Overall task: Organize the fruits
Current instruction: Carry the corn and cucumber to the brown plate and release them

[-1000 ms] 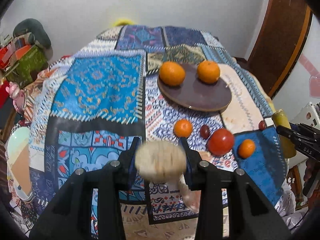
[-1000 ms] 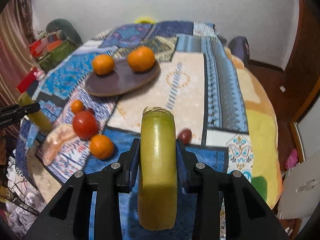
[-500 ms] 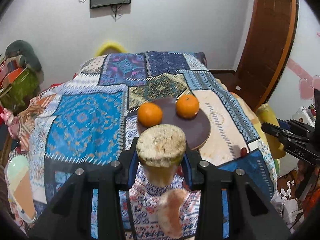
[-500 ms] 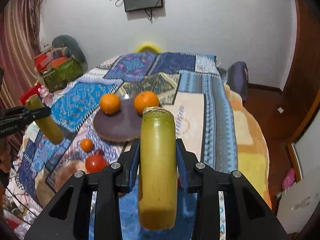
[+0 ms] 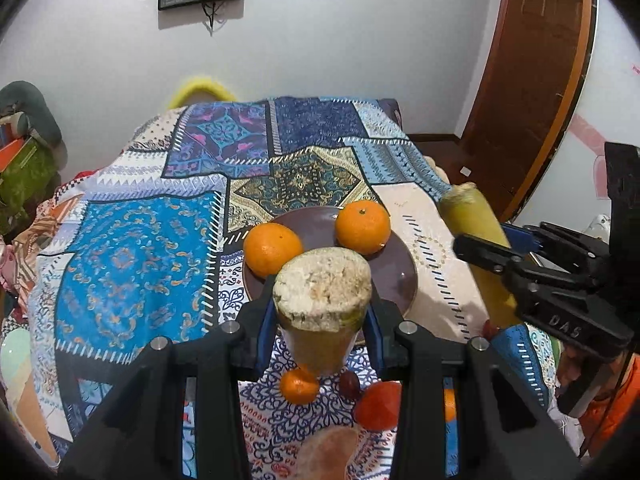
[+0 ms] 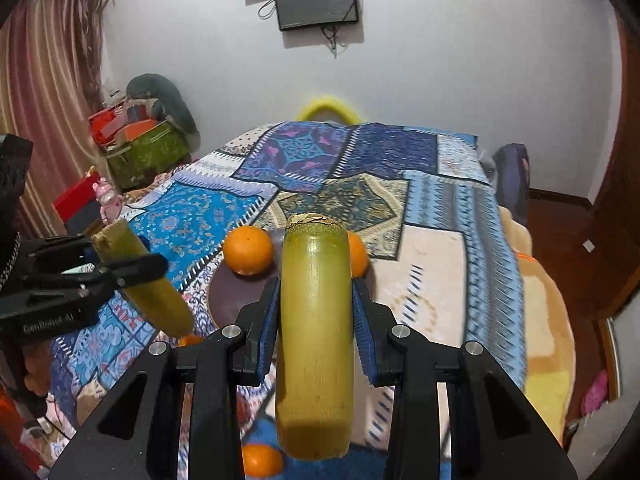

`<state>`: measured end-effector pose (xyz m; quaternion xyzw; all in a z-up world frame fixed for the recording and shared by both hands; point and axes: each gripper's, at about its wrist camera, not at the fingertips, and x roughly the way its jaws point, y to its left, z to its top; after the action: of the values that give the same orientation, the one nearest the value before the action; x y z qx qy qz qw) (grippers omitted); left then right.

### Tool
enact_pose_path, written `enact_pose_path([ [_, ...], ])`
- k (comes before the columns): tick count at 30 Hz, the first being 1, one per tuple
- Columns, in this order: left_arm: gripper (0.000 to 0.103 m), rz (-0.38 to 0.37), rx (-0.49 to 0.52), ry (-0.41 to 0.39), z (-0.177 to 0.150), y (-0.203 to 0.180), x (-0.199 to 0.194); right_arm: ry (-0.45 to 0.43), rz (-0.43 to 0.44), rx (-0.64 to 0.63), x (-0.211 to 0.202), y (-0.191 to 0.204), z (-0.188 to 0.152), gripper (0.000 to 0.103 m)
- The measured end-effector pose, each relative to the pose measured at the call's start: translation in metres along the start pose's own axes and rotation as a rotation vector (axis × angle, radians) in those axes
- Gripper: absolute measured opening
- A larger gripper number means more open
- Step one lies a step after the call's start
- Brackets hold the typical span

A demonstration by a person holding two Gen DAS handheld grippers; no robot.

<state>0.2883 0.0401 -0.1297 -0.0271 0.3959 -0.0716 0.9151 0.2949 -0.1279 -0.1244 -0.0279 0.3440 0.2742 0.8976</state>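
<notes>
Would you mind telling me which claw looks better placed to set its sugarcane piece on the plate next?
Probably the left. The left claw holds its sugarcane piece just before the plate; the right claw holds its sugarcane off to that plate's side.

Left hand-held gripper [image 5: 322, 316] and right hand-held gripper [image 6: 316, 312] clamped, raised side by side.

Each black tool [image 5: 322, 320] has blue finger pads [image 6: 267, 322] and silver screws.
</notes>
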Motion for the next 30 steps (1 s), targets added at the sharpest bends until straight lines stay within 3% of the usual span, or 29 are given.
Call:
enact_pose_path([
  [5, 0.038, 0.007, 0.02, 0.022, 0.005, 0.004, 0.018, 0.009, 0.021, -0.01, 0.023, 0.005, 0.006, 0.031],
  [16, 0.038, -0.019, -0.036, 0.041, 0.013, 0.02, 0.054, 0.046, 0.029, -0.036, 0.069, 0.011, 0.017, 0.031],
  [30, 0.038, -0.017, -0.06, 0.03, 0.018, 0.032, 0.073, 0.122, 0.038, -0.06, 0.11, 0.014, 0.026, 0.031],
])
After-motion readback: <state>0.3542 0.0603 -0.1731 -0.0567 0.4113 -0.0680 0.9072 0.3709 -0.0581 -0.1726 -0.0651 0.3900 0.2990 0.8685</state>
